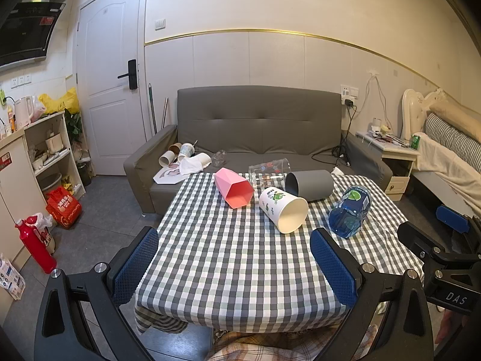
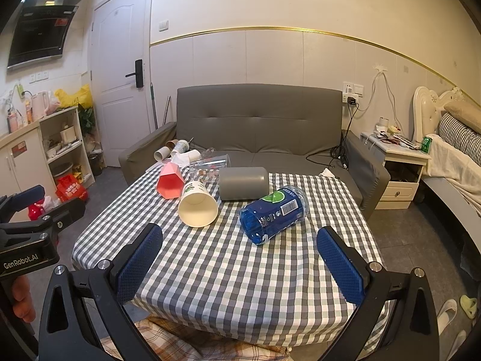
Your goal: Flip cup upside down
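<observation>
While your left gripper (image 1: 234, 266) hangs over the near edge of the bench (image 1: 228, 258), its jaws stand wide apart and hold nothing. From this view five cups lie on their sides toward the far half of the checked cloth: a pink faceted cup (image 1: 234, 191), a clear glass (image 1: 269, 174), a grey cup (image 1: 309, 185), a white paper cup (image 1: 284, 209) and a blue plastic cup (image 1: 350, 210). The paper cup sits nearest; judge it light and soft-walled, so close gently across its body, not the rim.

From the right wrist, your right gripper (image 2: 240, 263) is likewise spread and empty. The blue plastic cup (image 2: 275, 213) lies just ahead of it, mouth toward you. It looks thin, glossy and probably slippery; take it mid-body, across the label. The glass (image 2: 210, 167) is likely the heavy, fragile one.
</observation>
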Available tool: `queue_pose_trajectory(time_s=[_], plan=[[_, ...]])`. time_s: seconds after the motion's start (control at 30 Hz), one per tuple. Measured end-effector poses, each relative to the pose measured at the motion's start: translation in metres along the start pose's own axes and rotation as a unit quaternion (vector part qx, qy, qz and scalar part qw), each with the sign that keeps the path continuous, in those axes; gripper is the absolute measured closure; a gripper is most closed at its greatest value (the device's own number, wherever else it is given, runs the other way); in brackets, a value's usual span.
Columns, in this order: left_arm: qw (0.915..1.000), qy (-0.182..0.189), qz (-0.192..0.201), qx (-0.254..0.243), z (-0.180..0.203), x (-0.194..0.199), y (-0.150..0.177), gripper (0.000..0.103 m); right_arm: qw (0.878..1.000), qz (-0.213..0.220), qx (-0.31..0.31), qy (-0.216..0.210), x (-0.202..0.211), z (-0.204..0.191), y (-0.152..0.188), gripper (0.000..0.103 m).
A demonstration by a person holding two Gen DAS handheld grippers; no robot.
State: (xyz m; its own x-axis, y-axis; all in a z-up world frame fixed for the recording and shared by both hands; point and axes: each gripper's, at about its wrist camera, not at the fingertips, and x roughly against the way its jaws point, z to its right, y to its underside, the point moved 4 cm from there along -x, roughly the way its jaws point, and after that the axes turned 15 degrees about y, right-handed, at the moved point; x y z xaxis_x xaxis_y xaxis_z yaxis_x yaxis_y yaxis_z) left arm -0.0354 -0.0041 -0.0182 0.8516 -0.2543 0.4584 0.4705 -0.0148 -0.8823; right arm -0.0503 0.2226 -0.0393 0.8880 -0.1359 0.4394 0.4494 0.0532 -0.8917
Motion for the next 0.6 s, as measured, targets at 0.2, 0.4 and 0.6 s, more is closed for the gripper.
queue_pose_trajectory(time_s=[0.2,0.4,0.6], plan=[[1.0,0.0,0.0,0.0,-0.0002,0.0002,0.0002,0.0,1.0,0.0,0.0,0.0,0.0002,0.0006,-0.0002,0.0],[1.0,-0.001,-0.002,0.0,-0.0009,0.0007,0.0011,0.0,1.0,-0.003,-0.001,-0.002,0.0018,0.0018,-0.0016,0.0],[1.0,-0.001,-0.002,-0.001,-0.0012,0.0012,0.0022,0.0,1.0,-0.003,0.0,-0.002,0.002,0.0019,-0.0016,0.0]])
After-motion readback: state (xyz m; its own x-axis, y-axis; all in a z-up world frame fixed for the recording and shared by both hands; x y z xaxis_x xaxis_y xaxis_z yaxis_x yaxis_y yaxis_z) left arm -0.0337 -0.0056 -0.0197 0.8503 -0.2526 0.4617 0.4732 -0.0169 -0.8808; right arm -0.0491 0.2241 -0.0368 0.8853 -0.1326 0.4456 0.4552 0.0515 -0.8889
